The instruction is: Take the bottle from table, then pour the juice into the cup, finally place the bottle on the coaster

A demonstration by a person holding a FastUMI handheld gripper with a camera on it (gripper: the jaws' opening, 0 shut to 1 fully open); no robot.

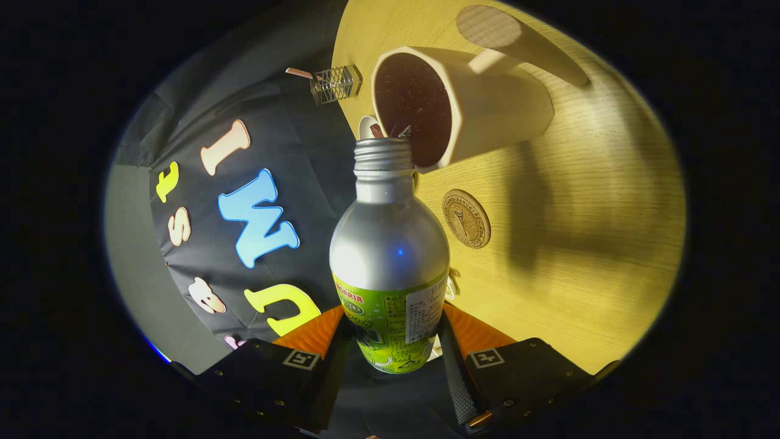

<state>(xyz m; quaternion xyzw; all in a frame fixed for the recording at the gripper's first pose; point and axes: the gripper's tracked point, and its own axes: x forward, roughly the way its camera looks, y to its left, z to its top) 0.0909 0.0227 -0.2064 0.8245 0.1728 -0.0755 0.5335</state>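
Observation:
A silver bottle (390, 244) with a green label sits between my two fingers, and my gripper (390, 341) is shut on its lower body. The whole view is rolled, so the bottle is tipped over the table. Its uncapped threaded neck points at the rim of a cream faceted cup (463, 110) with a dark inside. The bottle's mouth is right at the cup's near rim. No stream of juice is visible. A round cork coaster (466, 218) lies on the wooden table (579, 244) beside the bottle's shoulder, short of the cup.
A pale cylinder with a flat end (518, 39) lies beyond the cup. A small clear ribbed container (335, 83) stands at the table's edge near the cloth wall. A small white item (367, 127) peeks out behind the bottle's neck.

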